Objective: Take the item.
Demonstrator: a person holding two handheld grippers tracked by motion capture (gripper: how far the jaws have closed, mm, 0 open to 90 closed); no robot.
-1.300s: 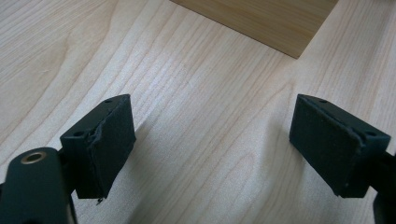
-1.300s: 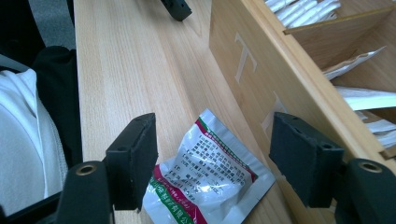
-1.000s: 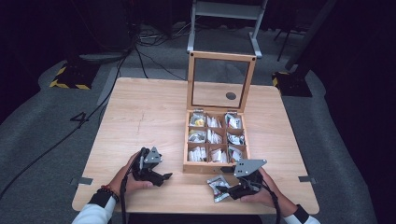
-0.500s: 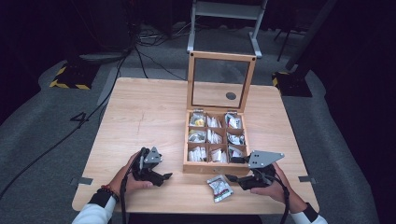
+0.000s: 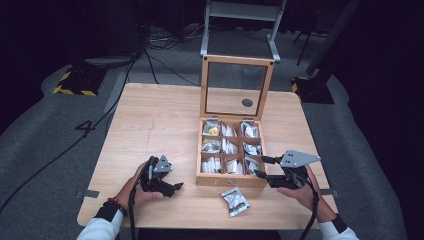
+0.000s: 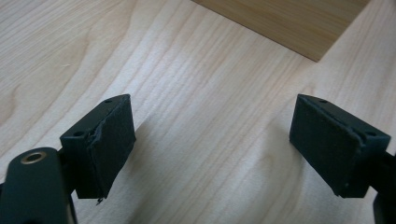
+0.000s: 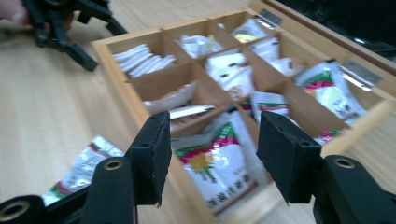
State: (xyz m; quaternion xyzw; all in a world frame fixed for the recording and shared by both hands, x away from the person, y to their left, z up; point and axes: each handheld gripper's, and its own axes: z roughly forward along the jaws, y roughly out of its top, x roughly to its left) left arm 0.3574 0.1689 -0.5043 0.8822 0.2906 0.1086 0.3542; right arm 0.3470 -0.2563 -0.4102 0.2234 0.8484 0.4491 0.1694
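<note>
While the left gripper rests on the pale, grained wooden table with its flat black padded jaws spread wide over bare wood, the right gripper hangs over the near right corner of the wooden box. Its jaws have just been closing partway, yet stand apart with nothing between them. A crinkled, shiny foil sachet lies flat on the table just before the box, whose nine square compartments hold similar packets under an upright glass-paned lid.
</note>
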